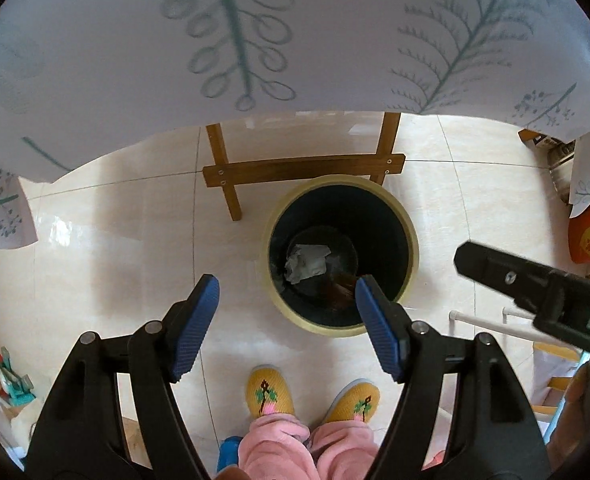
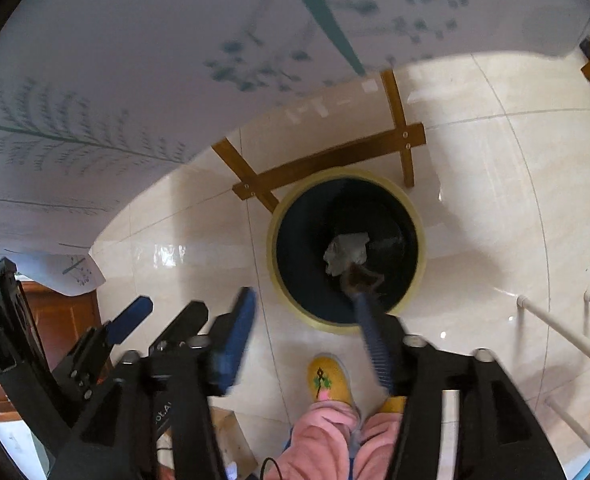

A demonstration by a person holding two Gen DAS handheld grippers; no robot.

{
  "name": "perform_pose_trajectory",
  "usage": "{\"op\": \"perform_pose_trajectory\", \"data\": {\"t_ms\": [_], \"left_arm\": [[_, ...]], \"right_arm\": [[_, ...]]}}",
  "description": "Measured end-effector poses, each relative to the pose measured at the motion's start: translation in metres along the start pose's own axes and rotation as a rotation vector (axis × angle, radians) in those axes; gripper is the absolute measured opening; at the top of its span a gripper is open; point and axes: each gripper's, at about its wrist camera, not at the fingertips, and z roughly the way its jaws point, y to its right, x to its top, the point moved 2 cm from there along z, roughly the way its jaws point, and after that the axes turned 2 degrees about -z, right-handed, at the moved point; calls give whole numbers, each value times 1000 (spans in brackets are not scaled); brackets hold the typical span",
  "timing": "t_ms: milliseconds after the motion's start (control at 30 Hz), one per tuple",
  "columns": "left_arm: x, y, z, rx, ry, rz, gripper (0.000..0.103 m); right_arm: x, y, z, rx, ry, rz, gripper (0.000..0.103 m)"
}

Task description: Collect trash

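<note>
One tablecloth (image 1: pixel 295 40), white with green leaf print, hangs over a wooden table frame (image 1: pixel 303 168); no trash shows on the cloth in either view. One round bin (image 1: pixel 413 236), yellow rim, dark inside, stands on the tiled floor below both my grippers, just in front of two yellow slippers (image 1: pixel 269 390).

Count inside the bin: one crumpled white paper (image 2: pixel 347 252) on the bottom, one brown scrap (image 2: pixel 361 278) just beside it, blurred, so I cannot tell if it rests or falls.

Left gripper (image 1: pixel 287 300): jaws wide apart, nothing between the pads. Right gripper (image 2: pixel 307 320): jaws apart, empty, blue fingers smeared by motion.

Judgement: two pieces are binned and both grippers are free. Whether more trash remains on the table I cannot tell, since its top is out of view.
</note>
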Motion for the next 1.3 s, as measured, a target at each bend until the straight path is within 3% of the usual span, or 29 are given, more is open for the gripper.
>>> {"op": "perform_pose_trajectory", "data": {"t_ms": [133,333,533,700,900,1033,1167,1300], "left_arm": [[0,-8,-18,-1,4,-16,68],[2,-17,-69,-8,16,-45,68],[12,-23,-155,-5,50,-60,68],[27,-25,-238,-12,105,-81,68],[43,-24,-336,-29,166,-112,68],[51,-16,-393,17,230,-97,68],[59,-13,-436,81,290,-65,68],[72,-12,-465,76,319,-63,68]], "right_arm": [[-1,-11,-20,-22,54,5,73],[-14,-24,-67,-69,87,25,79],[-33,-49,-137,-104,99,-20,79],[-43,-90,-222,-129,165,-153,80],[-48,-129,-319,-71,253,-218,84],[-46,-151,-382,-31,337,-263,84],[-42,-171,-430,-2,400,-298,84],[-35,-184,-465,24,442,-311,84]]}}
